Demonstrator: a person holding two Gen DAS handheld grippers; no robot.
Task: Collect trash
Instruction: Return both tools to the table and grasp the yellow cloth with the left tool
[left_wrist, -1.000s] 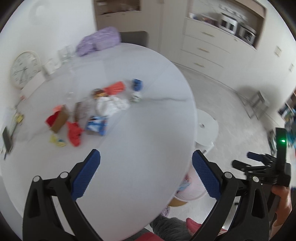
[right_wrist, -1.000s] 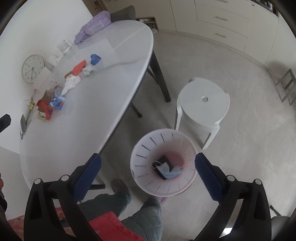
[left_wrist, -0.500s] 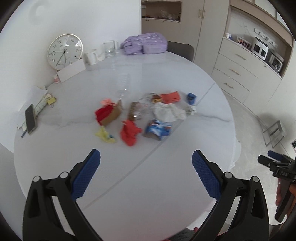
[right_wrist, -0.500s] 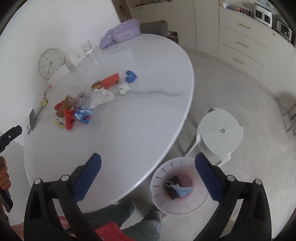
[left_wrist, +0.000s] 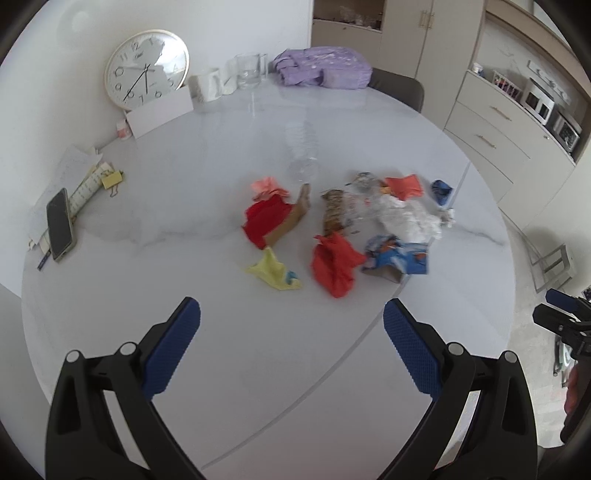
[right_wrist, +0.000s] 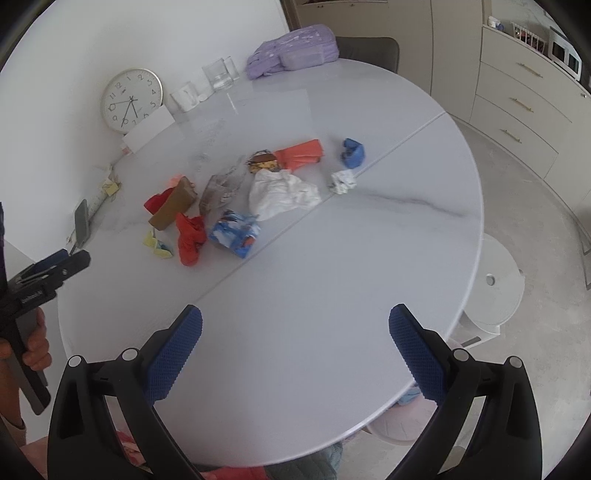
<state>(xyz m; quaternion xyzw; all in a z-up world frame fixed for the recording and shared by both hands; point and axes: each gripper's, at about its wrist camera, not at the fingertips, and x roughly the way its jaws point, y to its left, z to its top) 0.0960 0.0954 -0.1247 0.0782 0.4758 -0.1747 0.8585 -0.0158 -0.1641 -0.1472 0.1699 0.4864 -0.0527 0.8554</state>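
Observation:
Several pieces of trash lie in a loose pile on the round white table (left_wrist: 221, 362): a red crumpled wrapper (left_wrist: 334, 264), a yellow scrap (left_wrist: 273, 271), a blue printed packet (left_wrist: 397, 254), a white crumpled tissue (left_wrist: 406, 218), a brown box with red paper (left_wrist: 273, 219), an orange wrapper (right_wrist: 301, 153) and a blue scrap (right_wrist: 353, 152). My left gripper (left_wrist: 291, 347) is open and empty, above the table short of the pile. My right gripper (right_wrist: 295, 350) is open and empty over the table's near part. The pink trash bin's rim (right_wrist: 399, 424) peeks out under the table edge.
A clock (left_wrist: 146, 68), a white box, a mug (left_wrist: 203, 86), glasses (left_wrist: 251, 70) and a purple bag (left_wrist: 325, 68) stand at the table's far side. A phone (left_wrist: 59, 223) and papers lie at the left. A white stool (right_wrist: 493, 286) stands on the floor at the right.
Both grippers have swung up from the floor and the bin toward the table. The trash pile now sits ahead of both, and the bin has slid almost out of the right view.

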